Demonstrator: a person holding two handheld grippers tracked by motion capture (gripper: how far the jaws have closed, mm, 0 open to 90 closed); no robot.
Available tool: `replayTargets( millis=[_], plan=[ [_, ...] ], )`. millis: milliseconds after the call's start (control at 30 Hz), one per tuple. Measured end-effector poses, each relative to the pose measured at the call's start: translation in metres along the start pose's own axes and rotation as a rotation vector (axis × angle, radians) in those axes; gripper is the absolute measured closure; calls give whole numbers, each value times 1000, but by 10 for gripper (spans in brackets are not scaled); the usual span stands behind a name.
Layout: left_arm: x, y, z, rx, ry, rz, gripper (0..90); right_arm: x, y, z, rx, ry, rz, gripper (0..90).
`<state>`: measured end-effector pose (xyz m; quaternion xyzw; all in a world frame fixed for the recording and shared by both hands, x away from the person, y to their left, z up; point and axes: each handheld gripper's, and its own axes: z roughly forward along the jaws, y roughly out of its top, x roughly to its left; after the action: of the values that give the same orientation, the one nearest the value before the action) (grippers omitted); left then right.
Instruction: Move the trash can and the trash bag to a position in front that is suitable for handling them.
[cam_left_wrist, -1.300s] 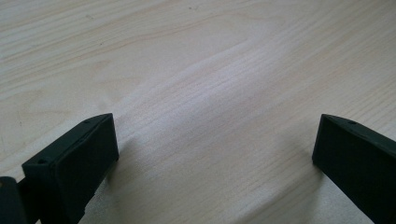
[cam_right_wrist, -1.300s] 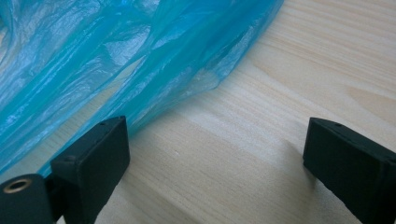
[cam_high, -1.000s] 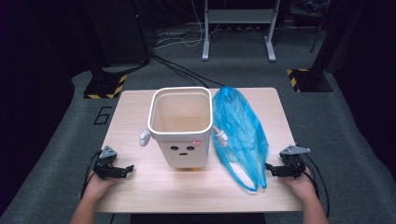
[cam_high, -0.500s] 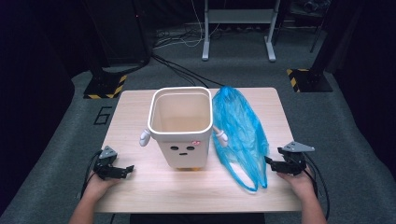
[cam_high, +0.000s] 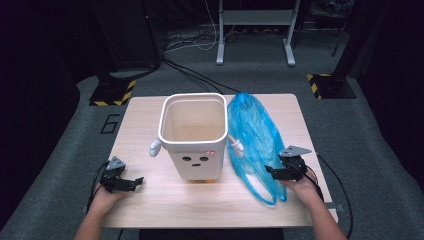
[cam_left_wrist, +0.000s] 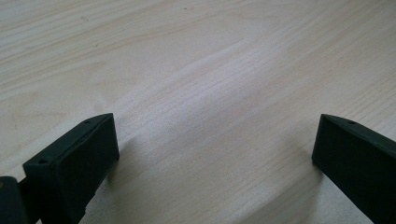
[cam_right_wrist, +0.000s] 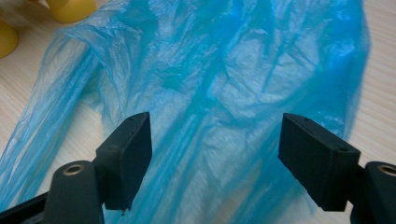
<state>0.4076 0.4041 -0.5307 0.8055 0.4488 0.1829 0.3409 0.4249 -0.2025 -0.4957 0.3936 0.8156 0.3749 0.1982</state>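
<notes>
Translucent blue plastic bag (cam_right_wrist: 224, 84) under and ahead of right claw (cam_right_wrist: 215, 154), crinkled, paler where light passes through. Black jaws on both claws. White bin (cam_high: 195, 135), dark dot eyes and mouth, small red mark, yellow feet (cam_right_wrist: 70, 9). Pale wood-grain table (cam_left_wrist: 210, 70) beneath left claw (cam_left_wrist: 215, 154).

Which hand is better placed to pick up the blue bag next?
Right. The right hand-held gripper is open with the blue plastic bag directly ahead; the left hand-held gripper sits beyond the white bin.
</notes>
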Motion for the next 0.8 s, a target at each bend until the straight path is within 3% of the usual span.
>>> replayTargets(
  millis=[167,267,300,333,367,533,633,733,800],
  plan=[
    [0,0,0,0,0,0,5,3,2,17,35,8,5,250],
    [0,0,0,0,1,0,5,7,-1,26,78,-6,-5,296],
    [0,0,0,0,0,0,4,8,-3,29,102,-18,5,375],
    [0,0,0,0,0,0,5,8,-3,29,102,-18,5,375],
    [0,0,0,0,1,0,5,7,-4,28,97,2,24,448],
    [-1,0,0,-1,2,-4,5,8,-6,25,96,0,40,565],
    [-1,0,0,-1,3,-4,5,7,-10,19,97,-11,60,718],
    [-1,0,0,0,2,-5,5,5,-13,11,121,-29,111,805],
    [-1,0,0,0,2,-5,5,7,-17,5,133,-34,117,831]
  ],
)
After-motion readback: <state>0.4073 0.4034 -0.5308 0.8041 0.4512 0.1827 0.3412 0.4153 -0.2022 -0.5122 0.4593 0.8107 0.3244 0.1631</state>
